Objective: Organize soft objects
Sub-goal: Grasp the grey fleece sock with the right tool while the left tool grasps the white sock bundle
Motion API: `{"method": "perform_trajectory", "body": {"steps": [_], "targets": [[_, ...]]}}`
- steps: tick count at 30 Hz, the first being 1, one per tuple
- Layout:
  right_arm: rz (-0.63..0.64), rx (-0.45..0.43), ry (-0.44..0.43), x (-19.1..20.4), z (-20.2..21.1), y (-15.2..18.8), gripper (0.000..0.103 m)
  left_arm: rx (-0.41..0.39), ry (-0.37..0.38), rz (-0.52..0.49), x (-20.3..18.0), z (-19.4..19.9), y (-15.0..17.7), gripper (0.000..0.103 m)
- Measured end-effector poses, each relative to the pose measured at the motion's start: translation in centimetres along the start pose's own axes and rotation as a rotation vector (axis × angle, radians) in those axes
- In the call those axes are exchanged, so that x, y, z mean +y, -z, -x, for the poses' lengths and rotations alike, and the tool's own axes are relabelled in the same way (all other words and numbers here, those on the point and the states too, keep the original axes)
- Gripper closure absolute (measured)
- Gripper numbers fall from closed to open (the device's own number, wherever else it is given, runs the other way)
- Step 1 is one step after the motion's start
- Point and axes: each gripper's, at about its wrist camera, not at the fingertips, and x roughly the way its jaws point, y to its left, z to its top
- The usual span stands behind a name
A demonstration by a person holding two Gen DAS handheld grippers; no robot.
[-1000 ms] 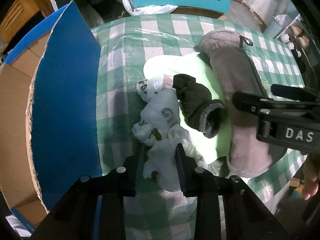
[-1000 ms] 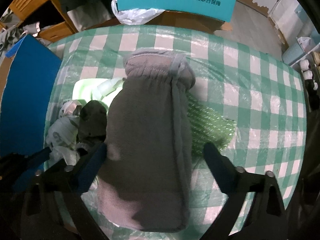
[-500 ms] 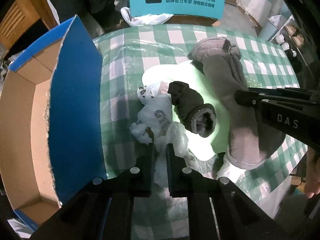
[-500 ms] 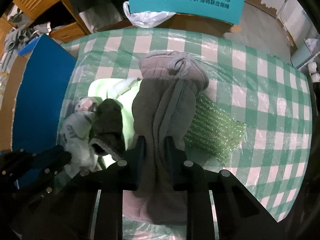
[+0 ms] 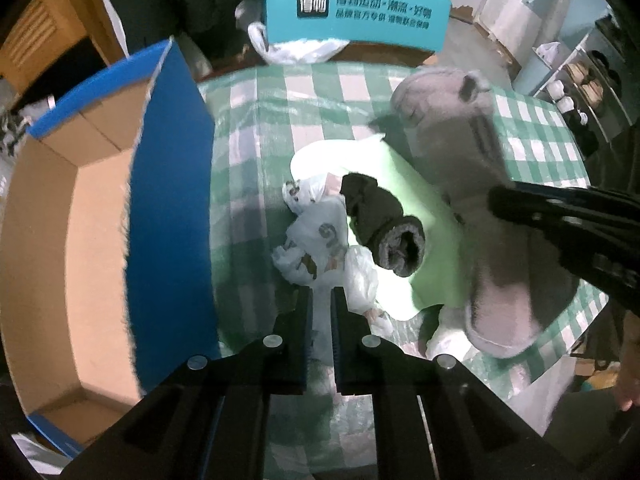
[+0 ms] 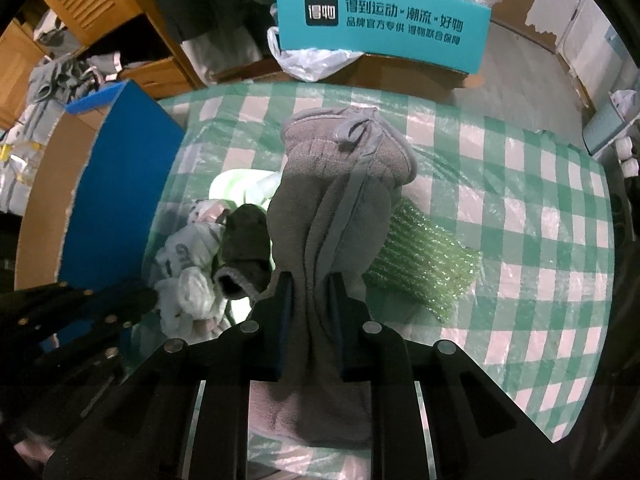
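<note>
Beside the blue-walled box (image 5: 168, 208), left gripper (image 5: 320, 304) clamps limp, light white plastic bag (image 5: 316, 236); right gripper (image 6: 310, 292) pinches soft, floppy grey fleece pouch (image 6: 336, 200) mid-body, w/ both ends likely sagging.

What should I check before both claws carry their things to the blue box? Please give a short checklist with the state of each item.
1. Right claw shut on grey fleece pouch: ok.
2. Left claw shut on white plastic bag: ok.
3. Pouch fully off the table: cannot tell.
4. Dark sock free of the bag: not ok, it lies against it.
5. Blue box open: ok.
6. Green bubble wrap free of the pouch: cannot tell.
</note>
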Motion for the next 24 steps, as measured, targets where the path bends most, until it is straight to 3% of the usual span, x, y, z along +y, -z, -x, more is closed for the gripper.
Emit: {"method": "perform_trajectory", "body": {"steps": [3, 5, 10, 16, 18, 20, 24], "targets": [[-0.002, -0.009, -0.003, -0.2, 0.6, 0.3, 0.087, 0.030, -0.006, 0.021, 0.2, -1.0, -0.1, 0.074], [-0.007, -0.013, -0.006, -0.4, 0.8, 0.5, 0.088, 0.018, -0.006, 0.029, 0.1, -1.3, -0.2, 0.048], [-0.017, -0.016, -0.009, -0.9, 1.1, 1.1, 0.088, -0.002, -0.028, 0.017, -0.6, -1.7, -0.9, 0.031], [-0.032, -0.025, -0.017, -1.6, 1.3, 1.5, 0.088, 0.010, -0.024, 0.032, -0.6, -3.1, -1.6, 0.031], [-0.036, -0.027, -0.020, -1.7, 1.3, 1.4, 0.088, 0.016, -0.016, 0.044, -0.4, -3.5, -1.8, 0.036], [-0.038, -0.028, -0.021, -1.8, 1.3, 1.5, 0.088, 0.026, -0.022, 0.050, -0.1, -3.9, -1.9, 0.051], [-0.044, -0.026, -0.027, -2.1, 1.2, 1.5, 0.088, 0.023, -0.021, 0.045, 0.0, -3.9, -1.8, 0.058]]}}
